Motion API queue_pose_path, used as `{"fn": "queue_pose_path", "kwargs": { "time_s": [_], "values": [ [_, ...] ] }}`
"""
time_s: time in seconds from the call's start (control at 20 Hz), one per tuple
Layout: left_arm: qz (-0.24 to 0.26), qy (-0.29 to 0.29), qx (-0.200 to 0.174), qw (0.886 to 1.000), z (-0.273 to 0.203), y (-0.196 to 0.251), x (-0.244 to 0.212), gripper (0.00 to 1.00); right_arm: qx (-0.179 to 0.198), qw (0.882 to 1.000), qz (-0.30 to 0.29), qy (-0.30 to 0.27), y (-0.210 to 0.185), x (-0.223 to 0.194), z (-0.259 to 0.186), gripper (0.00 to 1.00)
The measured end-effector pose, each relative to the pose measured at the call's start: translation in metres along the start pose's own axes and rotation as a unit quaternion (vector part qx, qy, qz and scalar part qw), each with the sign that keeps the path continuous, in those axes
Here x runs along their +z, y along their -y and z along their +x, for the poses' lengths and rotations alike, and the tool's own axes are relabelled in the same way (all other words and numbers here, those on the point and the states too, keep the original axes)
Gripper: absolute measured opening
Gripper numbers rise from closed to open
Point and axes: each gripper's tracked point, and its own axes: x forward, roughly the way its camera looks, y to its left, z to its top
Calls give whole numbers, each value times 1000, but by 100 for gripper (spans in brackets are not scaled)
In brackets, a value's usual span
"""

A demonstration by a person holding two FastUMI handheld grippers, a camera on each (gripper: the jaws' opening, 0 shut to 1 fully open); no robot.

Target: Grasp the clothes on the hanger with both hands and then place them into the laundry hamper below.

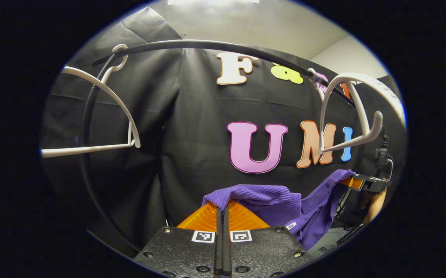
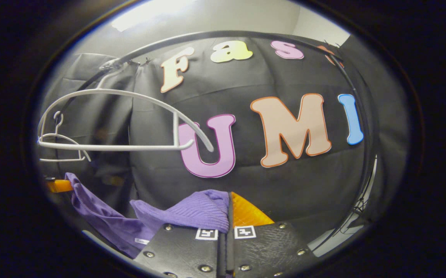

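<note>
We hold the purple ribbed knit garment stretched between our two grippers, clear of the white plastic hangers that hang bare on the curved black rail above. In the left gripper view, the left gripper has its jaws together on a fold of the knit, which drapes over their tips and runs off to the right, where the far end is caught by the right gripper, with a hand visible just behind it. In the right gripper view, the right gripper has its jaws closed as well, the purple cloth bunched over the left one and pinched at the seam between them; the fabric trails away left and down toward the other gripper's tip at the edge of the picture.

We judge the two-point hold is there to keep the garment spread and slack between us, so it neither bunches nor snags a hanger. One white hanger hangs to the left in the left gripper view and another to the right, just above the right gripper; the nearer one sits above the cloth in the right gripper view.

The garment appears off its hanger, so the grasp is done. The laundry hamper is not something we can place from here; what remains, we think, is lowering both grippers together and letting go.
</note>
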Motion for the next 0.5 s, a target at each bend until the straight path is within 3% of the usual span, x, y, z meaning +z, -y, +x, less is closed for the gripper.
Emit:
{"fn": "queue_pose_path", "kwargs": {
  "time_s": [0.5],
  "values": [
    [8,5,-1,1000,-29,27,-4,2,31,999,-4,26,-58,18,-86,2]
  ]
}}
